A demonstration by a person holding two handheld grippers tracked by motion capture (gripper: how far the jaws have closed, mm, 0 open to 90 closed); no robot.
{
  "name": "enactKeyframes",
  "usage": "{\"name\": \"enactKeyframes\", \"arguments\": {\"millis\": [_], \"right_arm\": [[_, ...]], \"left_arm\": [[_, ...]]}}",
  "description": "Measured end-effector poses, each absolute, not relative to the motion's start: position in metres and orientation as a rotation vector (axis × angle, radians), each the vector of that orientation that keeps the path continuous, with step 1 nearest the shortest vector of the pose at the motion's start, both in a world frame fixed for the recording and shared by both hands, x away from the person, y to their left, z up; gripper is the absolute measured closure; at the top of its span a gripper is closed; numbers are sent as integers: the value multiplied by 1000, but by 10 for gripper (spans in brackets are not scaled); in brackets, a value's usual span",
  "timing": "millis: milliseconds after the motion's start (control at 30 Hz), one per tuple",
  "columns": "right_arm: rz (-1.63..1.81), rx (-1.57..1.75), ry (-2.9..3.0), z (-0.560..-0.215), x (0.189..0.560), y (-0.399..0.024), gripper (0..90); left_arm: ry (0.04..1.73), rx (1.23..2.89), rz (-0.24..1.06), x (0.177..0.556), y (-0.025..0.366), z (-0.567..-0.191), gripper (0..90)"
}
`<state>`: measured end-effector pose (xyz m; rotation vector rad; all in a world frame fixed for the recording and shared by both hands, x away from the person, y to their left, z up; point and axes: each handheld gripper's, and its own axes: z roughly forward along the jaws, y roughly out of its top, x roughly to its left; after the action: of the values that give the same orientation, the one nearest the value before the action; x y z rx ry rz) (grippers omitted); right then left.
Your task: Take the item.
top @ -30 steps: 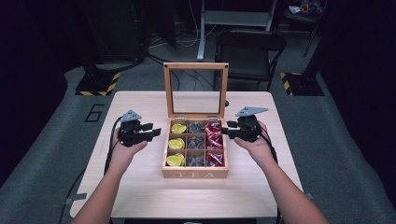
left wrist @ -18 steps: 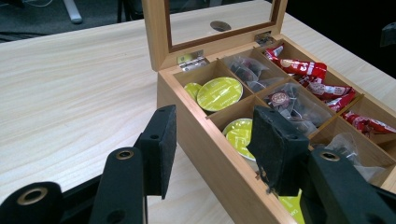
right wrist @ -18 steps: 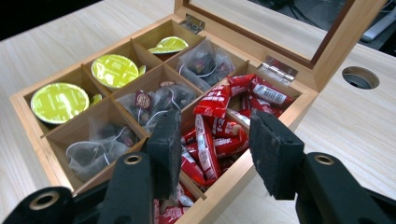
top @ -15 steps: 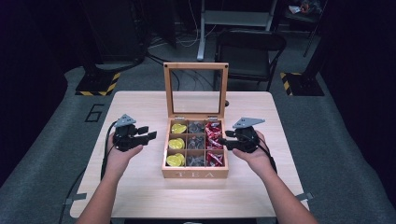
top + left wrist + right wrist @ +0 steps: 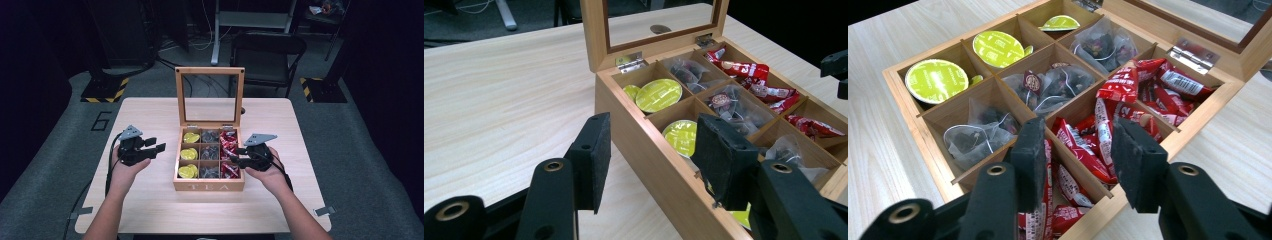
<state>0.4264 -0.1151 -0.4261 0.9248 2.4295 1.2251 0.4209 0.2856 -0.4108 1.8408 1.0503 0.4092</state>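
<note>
An open wooden tea box is being kept at the middle of the worktop. The right gripper is being held over its red sachets, fingers apart; the left gripper, fingers just opening and empty, is being held beside it.

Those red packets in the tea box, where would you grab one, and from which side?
Take a red packet by its raised upper end, coming down from above. The packets stand leaning in their compartment, with wooden walls blocking the sides. The right gripper, open, is already above them.
</note>
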Motion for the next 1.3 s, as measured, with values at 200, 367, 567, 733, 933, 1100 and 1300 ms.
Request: {"name": "enactKeyframes", "arguments": {"millis": [200, 367, 567, 733, 933, 1100, 1300], "right_arm": [[1222, 900, 2436, -434, 422, -110, 503], [1217, 922, 2423, -437, 419, -108, 484], [1250, 950, 2439, -441, 418, -106, 509], [1261, 966, 2439, -445, 418, -106, 514], [1239, 929, 2459, -452, 415, -102, 560], [1229, 934, 2472, -457, 417, -102, 583], [1211, 948, 2498, -464, 419, -99, 589]], "left_arm": [[1071, 1835, 406, 419, 289, -417, 486], [1070, 1833, 396, 418, 291, -418, 480], [1068, 1828, 398, 417, 290, -419, 474], [1068, 1832, 392, 417, 288, -420, 472], [1067, 1833, 390, 416, 287, -421, 470], [1069, 1833, 391, 416, 287, -422, 470], [1072, 1834, 388, 416, 287, -423, 469]]}}
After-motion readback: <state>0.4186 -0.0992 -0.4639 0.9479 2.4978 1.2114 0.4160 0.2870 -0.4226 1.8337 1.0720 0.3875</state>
